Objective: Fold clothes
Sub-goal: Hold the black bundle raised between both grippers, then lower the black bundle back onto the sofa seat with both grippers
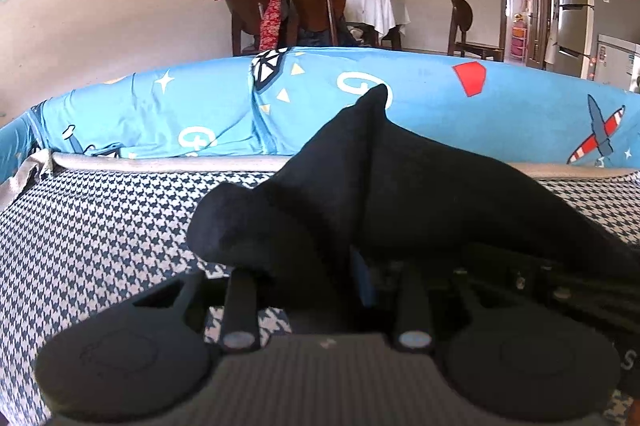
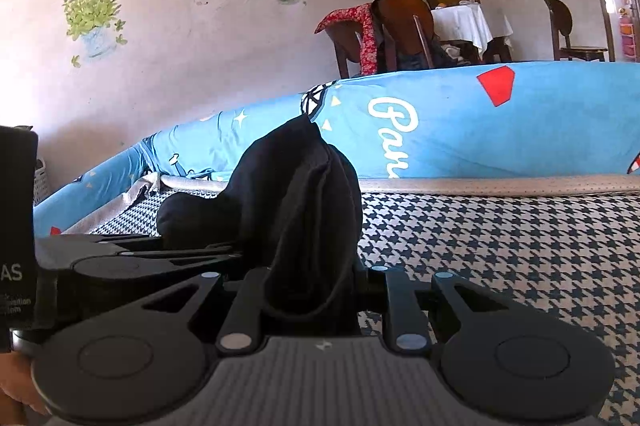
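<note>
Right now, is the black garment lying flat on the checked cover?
No, the black garment is bunched up, pinched in the right gripper above the checked cover.

Decal-covered wall (image 2: pixel 160 38), wooden chairs (image 2: pixel 404 30)

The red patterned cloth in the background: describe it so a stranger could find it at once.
Look past the blue printed bedding to the dining area by the far wall, where a white-clothed table stands among dark wooden chairs. The red patterned cloth is draped over the back of the leftmost chair and hangs down its side. It is the only red, speckled fabric there; the other chairs show bare wood.
</note>
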A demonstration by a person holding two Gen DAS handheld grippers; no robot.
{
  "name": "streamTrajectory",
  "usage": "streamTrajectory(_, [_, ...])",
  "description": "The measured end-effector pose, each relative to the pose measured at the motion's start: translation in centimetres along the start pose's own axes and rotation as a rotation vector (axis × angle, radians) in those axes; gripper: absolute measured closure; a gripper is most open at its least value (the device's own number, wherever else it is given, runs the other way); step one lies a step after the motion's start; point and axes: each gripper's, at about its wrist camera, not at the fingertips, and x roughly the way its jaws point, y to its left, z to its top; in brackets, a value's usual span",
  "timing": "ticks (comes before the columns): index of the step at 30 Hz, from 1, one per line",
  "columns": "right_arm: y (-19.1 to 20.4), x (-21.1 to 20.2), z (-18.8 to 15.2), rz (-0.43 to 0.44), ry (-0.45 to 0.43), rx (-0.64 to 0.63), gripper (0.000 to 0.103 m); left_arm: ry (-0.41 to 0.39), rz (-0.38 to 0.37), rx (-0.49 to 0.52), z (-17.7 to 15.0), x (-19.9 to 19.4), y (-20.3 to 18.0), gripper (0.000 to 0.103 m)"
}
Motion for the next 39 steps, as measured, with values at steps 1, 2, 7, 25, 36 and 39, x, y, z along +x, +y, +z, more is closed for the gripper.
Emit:
streamTrajectory(1, [0.1, 0.2, 0.0, 0.002, 0.002, -0.004, 0.084, 0.0, 0.008, 0.001, 0.0, 0.2, 0.1, 0.074])
streamTrajectory(2, [0.2, 0.5, 0.0, 0.004, 0.005, -0.008, 0.084, -0.002, 0.017, 0.002, -0.1, 0.3, 0.2, 0.074])
streamTrajectory(7, [0.8, 2.0, 0.1, 0.014, 0.018, -0.035, 0.084, -0.013, 0.052, -0.004, 0.0, 1.1, 1.1, 0.074])
streamTrajectory(25, [1.0, 6.8, 0.4, 0.058, 0.053, -0.05, 0.084, 0.007, 0.144, -0.05, 0.3, 4.8, 2.5, 0.074])
streamTrajectory(36, [0.5, 9.5, -0.2, 0.061, 0.036, 0.013, 0.084, 0.012, 0.201, -0.02, 1.6, 8.0, 3.0, 0.074])
streamTrajectory(39, [0.4, 10.3, -0.4, 0.064, 0.035, 0.032, 0.084, 0.024, 0.216, -0.01, 1.8, 9.2, 3.2, 0.074])
